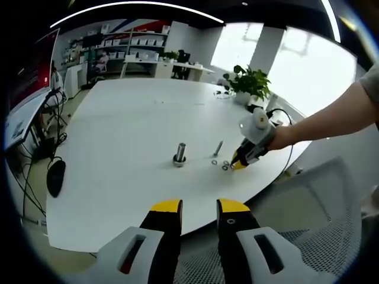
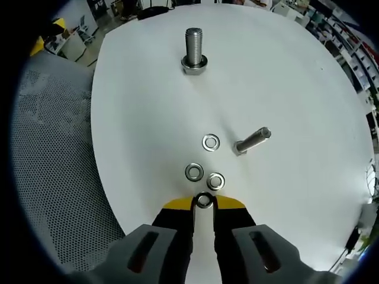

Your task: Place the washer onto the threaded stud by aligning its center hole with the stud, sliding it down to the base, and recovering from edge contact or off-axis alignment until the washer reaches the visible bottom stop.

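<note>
Left tongs (image 1: pixel 199 208) hovering apart off tabletop (image 1: pixel 130 130); right tongs (image 1: pixel 235 164) at washers (image 1: pixel 225 165) near upright stud (image 1: pixel 180 154).

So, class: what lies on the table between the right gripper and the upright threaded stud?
In the right gripper view, three loose washers lie between right gripper and stud.

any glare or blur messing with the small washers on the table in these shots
Right gripper view: even light, washers sharp, and the one between the right gripper tips is crisp. Left gripper view: bright windows wash out the upper right, fisheye bends the table edge, and the washers are tiny and soft.
</note>
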Motion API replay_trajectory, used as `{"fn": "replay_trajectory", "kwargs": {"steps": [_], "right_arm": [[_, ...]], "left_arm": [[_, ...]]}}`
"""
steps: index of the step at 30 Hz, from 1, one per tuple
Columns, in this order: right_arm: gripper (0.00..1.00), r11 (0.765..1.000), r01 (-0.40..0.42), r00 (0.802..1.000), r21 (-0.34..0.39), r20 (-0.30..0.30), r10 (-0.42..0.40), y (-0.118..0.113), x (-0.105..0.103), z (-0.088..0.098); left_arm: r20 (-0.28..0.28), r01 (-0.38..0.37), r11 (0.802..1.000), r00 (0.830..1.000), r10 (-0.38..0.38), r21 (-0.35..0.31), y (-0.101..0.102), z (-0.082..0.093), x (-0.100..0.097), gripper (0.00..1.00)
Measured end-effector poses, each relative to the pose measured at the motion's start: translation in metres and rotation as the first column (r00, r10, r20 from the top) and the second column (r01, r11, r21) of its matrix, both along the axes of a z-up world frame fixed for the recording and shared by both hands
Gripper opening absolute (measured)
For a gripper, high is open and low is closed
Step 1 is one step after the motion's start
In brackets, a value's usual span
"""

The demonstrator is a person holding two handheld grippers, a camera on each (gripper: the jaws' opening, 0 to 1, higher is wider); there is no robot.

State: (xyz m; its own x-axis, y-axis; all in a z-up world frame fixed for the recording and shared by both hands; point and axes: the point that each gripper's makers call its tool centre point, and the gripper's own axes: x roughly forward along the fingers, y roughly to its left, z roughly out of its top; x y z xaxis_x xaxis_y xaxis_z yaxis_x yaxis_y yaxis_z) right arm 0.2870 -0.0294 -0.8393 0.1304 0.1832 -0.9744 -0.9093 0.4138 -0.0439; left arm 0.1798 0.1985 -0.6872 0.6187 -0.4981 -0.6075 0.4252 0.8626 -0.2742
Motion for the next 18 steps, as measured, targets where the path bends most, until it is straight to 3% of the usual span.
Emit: {"fn": "replay_trajectory", "kwargs": {"steps": [18], "right_arm": [[0.13, 0.996, 0.062, 0.997, 0.062, 0.042, -0.065, 0.001, 0.035, 0.047]], "left_arm": [[0.007, -0.002, 1.000, 1.000, 0.002, -0.006, 0.000, 0.001, 0.001, 0.20]]}}
